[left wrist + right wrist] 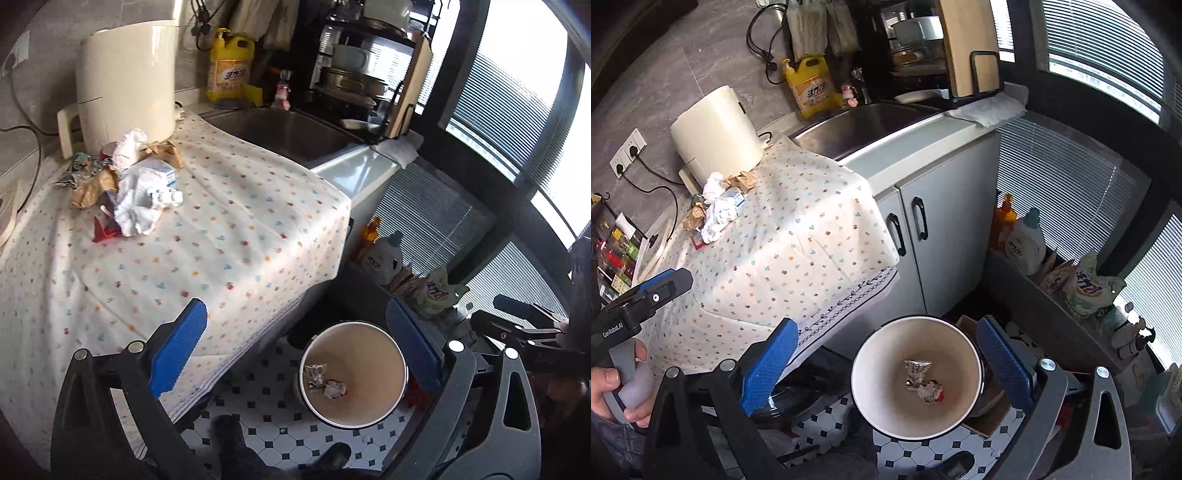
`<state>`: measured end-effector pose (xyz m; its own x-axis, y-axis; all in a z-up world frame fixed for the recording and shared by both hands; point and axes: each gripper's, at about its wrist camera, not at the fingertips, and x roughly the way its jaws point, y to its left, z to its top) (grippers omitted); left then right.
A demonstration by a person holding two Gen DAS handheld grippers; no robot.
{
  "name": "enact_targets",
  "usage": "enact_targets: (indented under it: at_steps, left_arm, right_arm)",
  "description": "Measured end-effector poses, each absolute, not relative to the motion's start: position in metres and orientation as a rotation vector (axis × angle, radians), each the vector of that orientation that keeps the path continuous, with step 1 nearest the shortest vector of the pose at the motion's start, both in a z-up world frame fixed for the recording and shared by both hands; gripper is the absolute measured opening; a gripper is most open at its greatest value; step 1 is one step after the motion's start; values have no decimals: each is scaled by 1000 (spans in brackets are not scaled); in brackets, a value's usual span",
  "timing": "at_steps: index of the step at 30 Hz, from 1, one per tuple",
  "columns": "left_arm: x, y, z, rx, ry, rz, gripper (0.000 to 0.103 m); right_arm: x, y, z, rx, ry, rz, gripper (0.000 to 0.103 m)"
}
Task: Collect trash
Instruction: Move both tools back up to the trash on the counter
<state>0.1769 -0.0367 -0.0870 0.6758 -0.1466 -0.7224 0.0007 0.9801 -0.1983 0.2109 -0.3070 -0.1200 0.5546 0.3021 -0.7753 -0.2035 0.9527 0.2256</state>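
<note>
A round cream trash bin [384,376] [886,373] stands on the tiled floor beside the counter. It holds a silver wrapper [314,373] [916,371] and a crumpled paper ball [335,389] [931,391]. A pile of trash [125,188] [716,208] lies on the dotted cloth, with white tissues, brown paper and wrappers. My left gripper [295,350] is open and empty above the bin. My right gripper [886,354] is open and empty above the bin too. The left gripper also shows at the left edge of the right wrist view [646,291].
A cream appliance [125,85] [716,140] stands behind the pile. A steel sink [288,129] [857,125], a yellow detergent jug [229,66] [810,86] and a dish rack [362,74] lie beyond. Bottles and bags [1052,258] line a ledge by the window. White cabinet doors [942,229] face the bin.
</note>
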Motion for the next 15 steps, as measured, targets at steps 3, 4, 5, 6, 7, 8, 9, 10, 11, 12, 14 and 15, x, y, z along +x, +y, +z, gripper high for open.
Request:
enact_targets:
  at_steps: [3, 4, 5, 6, 7, 8, 9, 10, 11, 12, 14, 15]
  left_arm:
    - [175, -10, -83, -204, 809, -40, 97]
    - [175, -1, -82, -208, 804, -26, 97]
    - [175, 8, -81, -212, 800, -12, 97]
    - [175, 15, -80, -216, 797, -1, 97]
    - [175, 23, -79, -221, 792, 8, 97]
    - [175, 31, -78, -225, 787, 17, 97]
    - [175, 37, -78, -228, 784, 26, 97]
    - [175, 44, -78, -232, 782, 34, 97]
    - [176, 52, -78, -238, 779, 42, 97]
    - [176, 59, -78, -245, 775, 48, 97]
    - [178, 73, -78, -254, 768, 61, 97]
    - [179, 80, -78, -260, 764, 67, 97]
  right_arm:
    - [219, -282, -115, 96, 929, 321, 95]
    - [221, -274, -114, 91, 927, 328, 95]
    - [224, -266, -112, 87, 925, 334, 95]
    - [227, -258, -111, 83, 923, 343, 95]
    - [229, -250, -110, 78, 921, 349, 95]
    - [232, -242, -109, 72, 919, 355, 95]
    - [234, -235, -107, 67, 916, 362, 95]
    - [236, -228, -106, 61, 914, 368, 95]
    - [238, -221, -105, 55, 912, 373, 95]
    - [240, -214, -104, 51, 912, 378, 95]
    - [244, -201, -102, 41, 910, 388, 95]
    - [247, -194, -101, 35, 908, 392, 95]
